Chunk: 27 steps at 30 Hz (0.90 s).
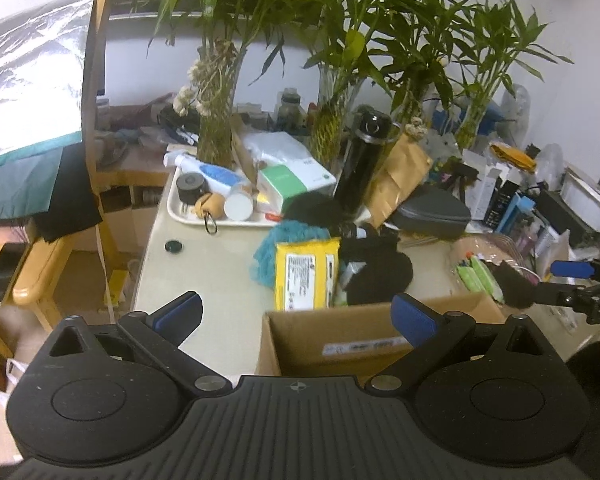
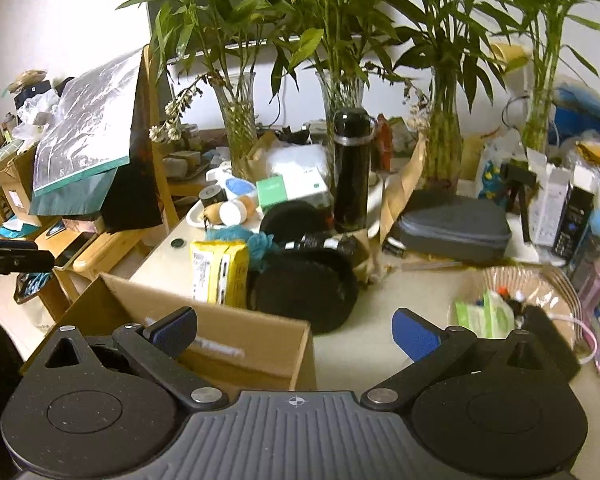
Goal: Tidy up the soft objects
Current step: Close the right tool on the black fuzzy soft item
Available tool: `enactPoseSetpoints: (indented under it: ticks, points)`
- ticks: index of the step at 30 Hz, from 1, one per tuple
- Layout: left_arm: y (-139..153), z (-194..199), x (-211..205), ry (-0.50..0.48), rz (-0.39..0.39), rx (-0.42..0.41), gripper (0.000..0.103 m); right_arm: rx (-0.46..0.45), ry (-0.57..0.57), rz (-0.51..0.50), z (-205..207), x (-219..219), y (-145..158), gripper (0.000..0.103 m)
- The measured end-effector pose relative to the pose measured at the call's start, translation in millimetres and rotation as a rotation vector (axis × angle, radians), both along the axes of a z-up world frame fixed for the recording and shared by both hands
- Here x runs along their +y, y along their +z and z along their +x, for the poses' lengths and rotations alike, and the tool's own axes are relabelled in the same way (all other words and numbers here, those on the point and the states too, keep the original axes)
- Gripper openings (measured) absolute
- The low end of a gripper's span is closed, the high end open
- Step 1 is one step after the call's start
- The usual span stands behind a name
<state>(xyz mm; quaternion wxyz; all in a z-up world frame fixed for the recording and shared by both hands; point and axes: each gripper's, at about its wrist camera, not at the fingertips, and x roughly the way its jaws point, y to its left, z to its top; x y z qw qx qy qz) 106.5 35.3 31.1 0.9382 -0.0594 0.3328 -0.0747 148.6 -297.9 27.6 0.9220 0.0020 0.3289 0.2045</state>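
An open cardboard box (image 1: pixel 340 340) stands at the table's near edge, right below my left gripper (image 1: pixel 300 316), which is open and holds nothing. Behind the box lie a yellow packet (image 1: pixel 306 272), a teal fluffy cloth (image 1: pixel 266 250) and a black soft pouch (image 1: pixel 374 274). My right gripper (image 2: pixel 296 332) is open too and hovers over the box's right corner (image 2: pixel 260 344) and bare tabletop. The black pouch (image 2: pixel 304 292) sits just ahead of it, with the yellow packet (image 2: pixel 220 272) to its left. A green wipes pack (image 2: pixel 484 314) and a black soft item (image 2: pixel 548 332) lie to the right.
Glass vases of bamboo (image 1: pixel 216 120), a black flask (image 1: pixel 362 160), a white tray of small items (image 1: pixel 220 204) and a grey zip case (image 2: pixel 454 226) crowd the back of the table. A wooden chair with a bag (image 1: pixel 40 140) stands left of the table edge.
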Motion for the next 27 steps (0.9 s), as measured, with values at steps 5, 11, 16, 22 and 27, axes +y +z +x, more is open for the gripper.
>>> enactPoseSetpoints:
  ticks: [5, 11, 16, 22, 27]
  points:
    - [-3.4, 17.0, 3.1, -0.012, 0.015, -0.033, 0.103, -0.026, -0.018, -0.006, 22.3, -2.3, -10.7, 0.103]
    - [-15.7, 44.3, 14.2, -0.012, -0.019, -0.072, 0.103, -0.015, 0.003, 0.031, 54.5, -6.9, -30.1, 0.103]
    - [-34.1, 64.0, 25.4, 0.033, -0.007, -0.092, 0.103, -0.019, -0.002, 0.014, 81.6, -8.5, -48.2, 0.103]
    - [-49.8, 73.2, 43.5, 0.071, -0.051, -0.066, 0.103, -0.029, 0.048, 0.002, 109.6, -8.0, -65.0, 0.103]
    - [-57.1, 76.2, 40.7, 0.054, -0.048, -0.036, 0.103, -0.040, 0.133, -0.072, 131.1, 1.5, -78.8, 0.103]
